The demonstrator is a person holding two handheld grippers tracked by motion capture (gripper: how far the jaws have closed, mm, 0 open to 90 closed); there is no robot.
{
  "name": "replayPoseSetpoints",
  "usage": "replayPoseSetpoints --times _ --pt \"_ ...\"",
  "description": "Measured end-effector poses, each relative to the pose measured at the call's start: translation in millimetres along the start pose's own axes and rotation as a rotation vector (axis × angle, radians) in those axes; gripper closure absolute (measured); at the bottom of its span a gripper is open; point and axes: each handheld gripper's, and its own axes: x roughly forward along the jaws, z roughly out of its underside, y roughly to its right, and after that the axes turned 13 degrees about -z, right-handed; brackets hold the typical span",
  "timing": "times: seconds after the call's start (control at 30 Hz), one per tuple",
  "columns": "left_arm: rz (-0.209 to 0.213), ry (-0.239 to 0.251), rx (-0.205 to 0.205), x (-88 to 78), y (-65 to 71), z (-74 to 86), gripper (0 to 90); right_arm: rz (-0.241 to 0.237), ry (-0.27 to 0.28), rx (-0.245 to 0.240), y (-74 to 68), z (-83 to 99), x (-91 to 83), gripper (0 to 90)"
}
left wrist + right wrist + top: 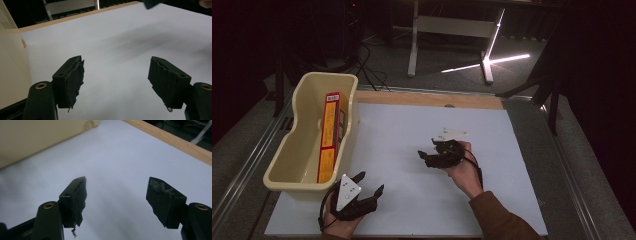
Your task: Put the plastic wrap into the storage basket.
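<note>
**Box is in the tub, both grippers empty – looks like the put-away step is finished**

Going left to right across the high view: the cream plastic tub (307, 145) sits on the left edge of the white board (492, 200), and the long red and yellow box (329, 137) is inside it, leaning on its edge along the tub's right wall. No gripper is touching it.

Just in front of the tub's near corner is the left gripper (371, 184), held low over the board with its jaws spread wide and nothing between them. The left gripper view backs that up: just bare white board between the two black pads (72, 80), with the tub wall off to the side.

Further right, around the middle of the board, the right gripper (426, 153) points left toward the tub. Its jaws are spread as well, and the right gripper view shows only empty board between them, with the tub's side (37, 137) up in the top corner and the wooden table edge (175, 141) beyond.

My read: the drop-off is done and the hands are clear of the tub. I can't see anything else on the board to pick up, so the next move is probably just parking both grippers, or fetching the box back out, which would mean reaching over the tub rim and pinching its narrow top edge
</note>
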Motion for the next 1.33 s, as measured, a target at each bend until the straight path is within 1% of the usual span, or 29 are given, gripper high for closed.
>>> replayPoseSetpoints --times 0.07,0.13,0.3,0.33,0.37,0.43,0.5,0.57,0.63,0.7,0.73,0.77,0.8,0.9,0.97,1.03,1.13,1.33 --pt "-0.002 -0.002 -0.003 0.3 -0.3 0.2 28.3 0.005 0.004 0.001 2.0 10.9 -8.3 31.6" --pt "-0.004 -0.005 -0.002 0.7 -0.4 0.5 28.3 0.01 0.012 0.014 3.8 23.1 -17.3 31.7" --pt "-0.006 -0.007 0.002 1.5 0.2 0.4 28.3 0.071 0.011 0.014 10.6 54.7 -37.7 31.8" --pt "-0.007 -0.007 0.002 1.6 0.1 0.3 28.3 0.091 0.015 0.021 12.3 61.0 -41.4 31.8" --pt "-0.008 -0.008 0.001 1.8 0.0 0.3 28.3 0.096 0.029 0.037 14.1 67.0 -44.9 31.8" --pt "-0.01 -0.009 -0.002 2.5 0.0 0.4 28.3 0.087 0.068 0.072 17.4 78.9 -51.9 32.0" --pt "-0.012 -0.009 -0.001 2.7 0.2 0.2 28.3 0.084 0.08 0.092 19.7 88.2 -57.8 32.0" --pt "-0.013 -0.01 -0.001 3.0 0.3 0.2 28.3 0.081 0.093 0.098 20.3 93.6 -65.8 32.0" --pt "-0.015 -0.014 0.002 3.2 -0.1 0.2 28.3 0.078 0.131 0.11 19.2 98.8 -75.7 31.9" --pt "-0.017 -0.016 0.001 3.2 -0.1 0.2 28.3 0.08 0.157 0.117 17.4 104.4 -85.3 31.9" --pt "-0.019 -0.017 0.002 3.3 -0.1 0.3 28.3 0.08 0.157 0.117 17.4 104.4 -85.3 31.9" --pt "-0.019 -0.017 0.003 3.1 0.0 0.3 28.3 0.083 0.166 0.118 16.5 107.1 -89.4 31.9" --pt "-0.021 -0.014 0.003 2.8 0.2 0.2 28.3 0.083 0.18 0.129 14.9 111.3 -96.2 31.3" --pt "-0.025 -0.011 0.004 2.4 0.3 0.0 28.3 0.101 0.194 0.136 9.3 116.9 -105.8 30.2" --pt "-0.029 -0.01 0.004 2.1 -0.1 0.0 28.3 0.094 0.209 0.146 6.0 121.7 -110.6 29.8" --pt "-0.032 -0.01 0.003 2.3 -0.6 -0.1 28.3 0.104 0.204 0.148 2.7 126.5 -114.1 29.6" --pt "-0.034 -0.01 0.004 2.5 -0.1 0.0 28.3 0.103 0.205 0.15 0.2 132.1 -118.4 29.4" --pt "-0.032 -0.012 0.014 3.7 1.6 -0.6 28.3 0.123 0.207 0.141 2.3 135.4 -120.7 28.9"
